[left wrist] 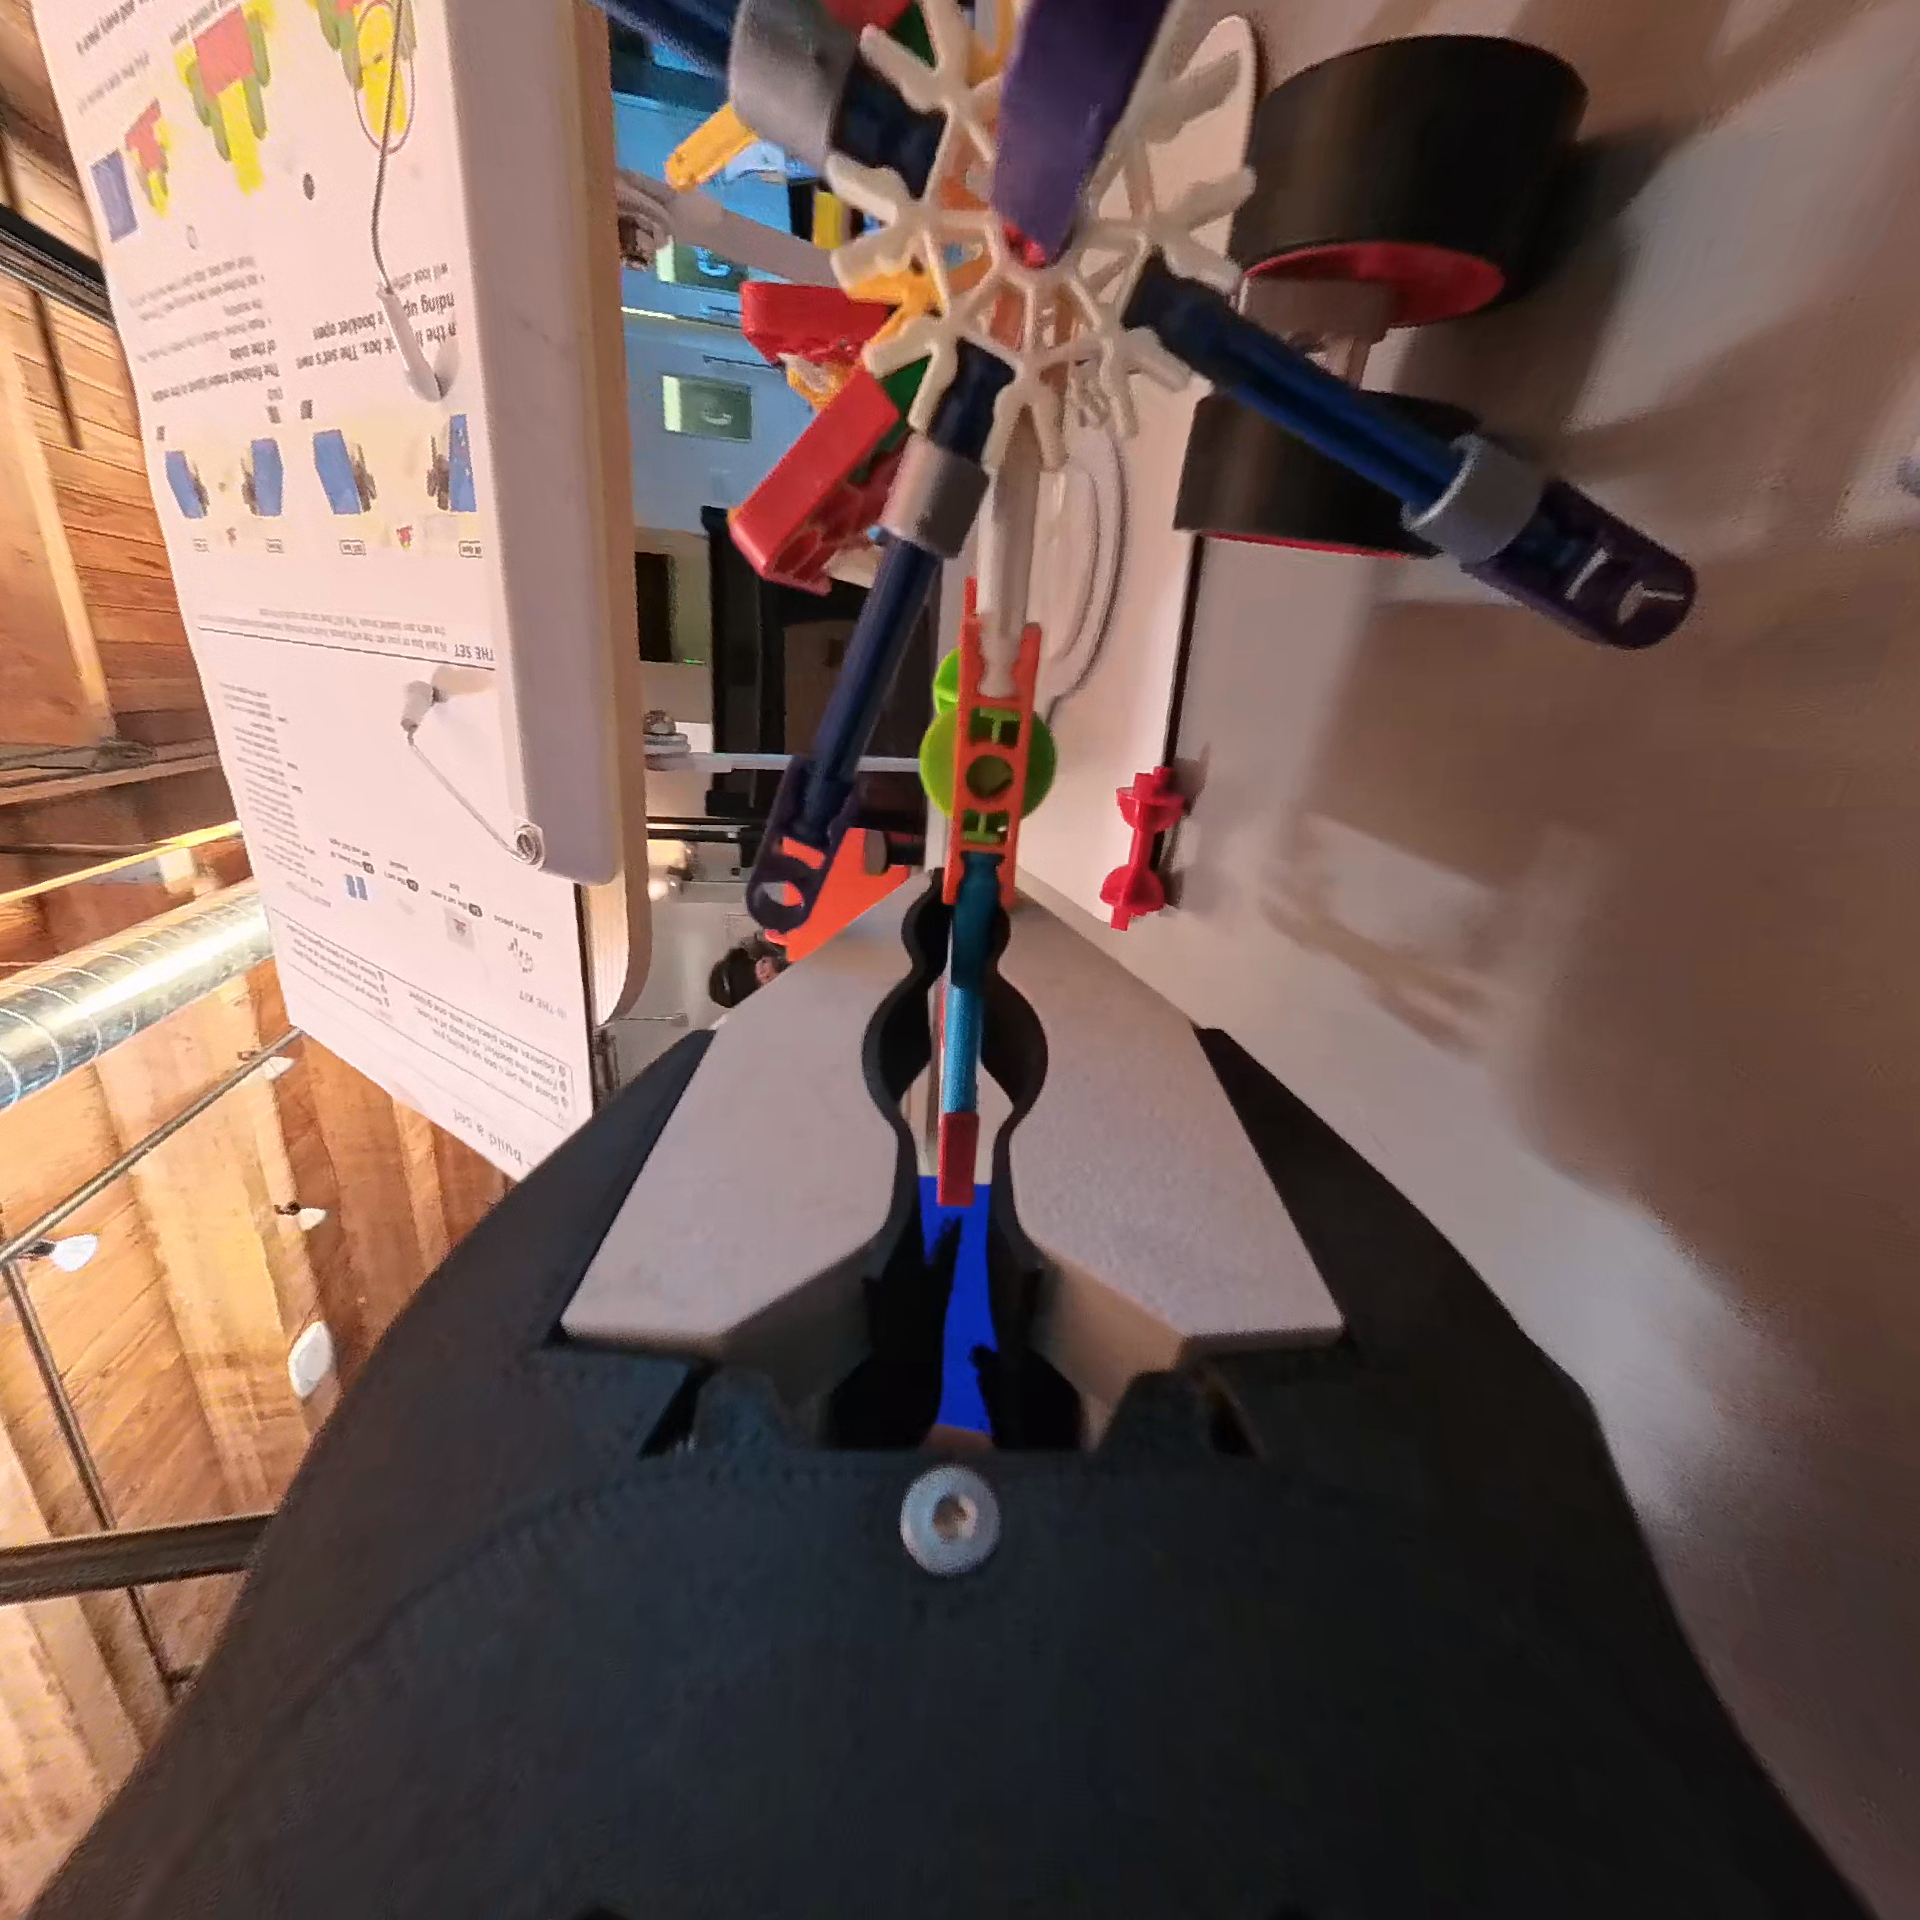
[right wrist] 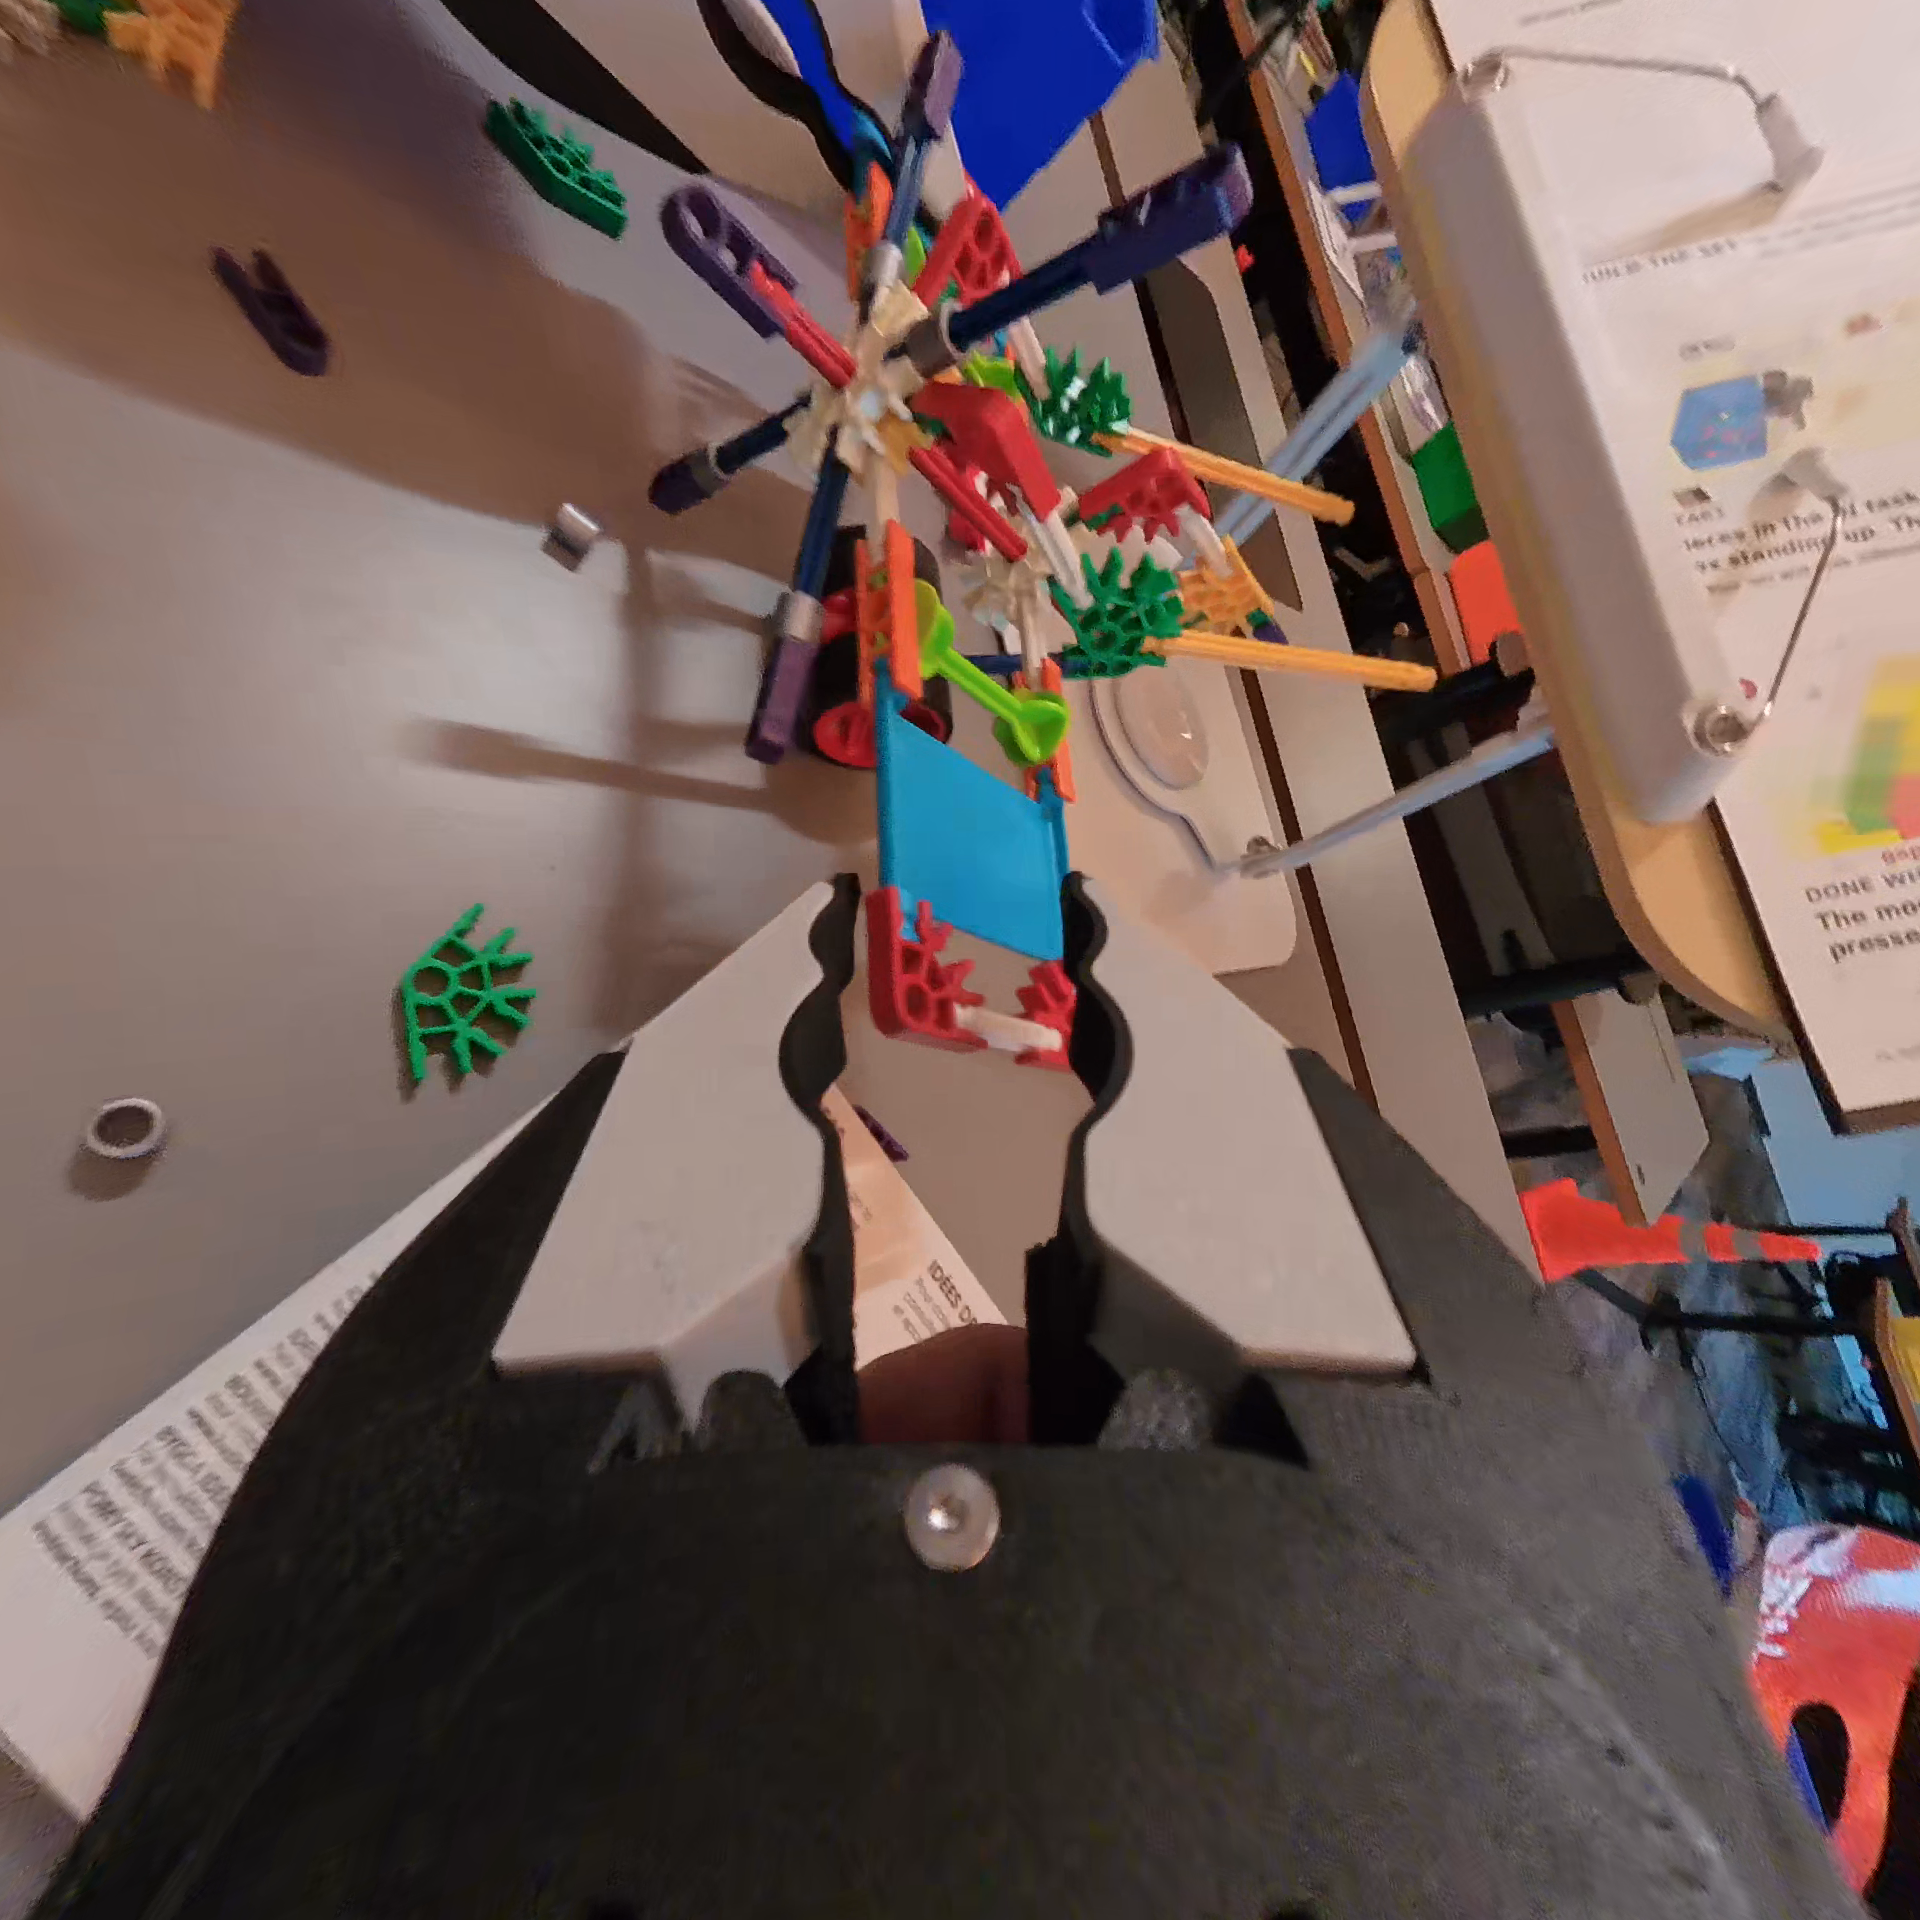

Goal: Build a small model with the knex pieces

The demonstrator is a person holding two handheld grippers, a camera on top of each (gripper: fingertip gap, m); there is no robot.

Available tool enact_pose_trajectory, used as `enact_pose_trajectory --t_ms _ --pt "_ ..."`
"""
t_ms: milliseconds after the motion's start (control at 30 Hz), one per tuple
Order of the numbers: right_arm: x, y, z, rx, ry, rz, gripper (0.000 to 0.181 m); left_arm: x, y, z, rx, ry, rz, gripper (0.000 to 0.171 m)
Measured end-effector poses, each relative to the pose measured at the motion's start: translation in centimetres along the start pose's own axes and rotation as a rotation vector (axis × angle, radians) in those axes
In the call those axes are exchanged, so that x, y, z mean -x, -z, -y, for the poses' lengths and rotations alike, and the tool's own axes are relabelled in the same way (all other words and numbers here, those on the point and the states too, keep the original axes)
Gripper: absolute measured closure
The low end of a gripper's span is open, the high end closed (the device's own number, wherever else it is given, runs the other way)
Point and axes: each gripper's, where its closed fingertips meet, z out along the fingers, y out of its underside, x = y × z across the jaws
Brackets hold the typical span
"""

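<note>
A colourful rod-and-connector model hangs in the air between both grippers, close to the white table. It has white snowflake hubs, dark blue rods and purple end pieces. My left gripper is shut on a light-blue piece that has a red end and joins an orange connector. My right gripper is shut on the red corner connectors of a light-blue panel at the model's near end. A black shape at the top of the right wrist view may be the other gripper.
Loose green connectors, purple pieces and grey rings lie on the table. Black wheels with red hubs and a small red piece are near the model. An instruction board stands close by. A blue bin is behind. Some 20 cm of space lies between my two pairs of fingers.
</note>
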Motion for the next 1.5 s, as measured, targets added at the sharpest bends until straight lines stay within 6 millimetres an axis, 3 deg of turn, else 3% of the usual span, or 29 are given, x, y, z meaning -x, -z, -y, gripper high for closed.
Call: enact_pose_trajectory --t_ms 200,467,767,1200,1500 --pt "0.1 -0.4 -2.0 0.060 -0.036 0.040 0.134 0.6 -0.5 0.3 -0.018 -0.009 0.030 0.171" --pt "0.4 -1.1 -3.4 0.067 -0.229 0.137 0.109 0.9 -0.8 0.5 -0.028 -0.048 0.082 0.171" --pt "-0.8 -1.5 -3.3 0.032 -0.291 0.088 0.124 1.0 -1.2 0.4 -0.021 -0.055 0.099 0.171" --pt "-0.9 -1.5 -3.8 0.047 -0.275 0.081 0.123 0.1 -1.5 0.2 -0.007 -0.024 0.049 0.160" --pt "-1.7 -1.6 -3.8 0.025 -0.287 0.073 0.108 0.5 -1.7 0.2 -0.008 0.008 0.055 0.169"
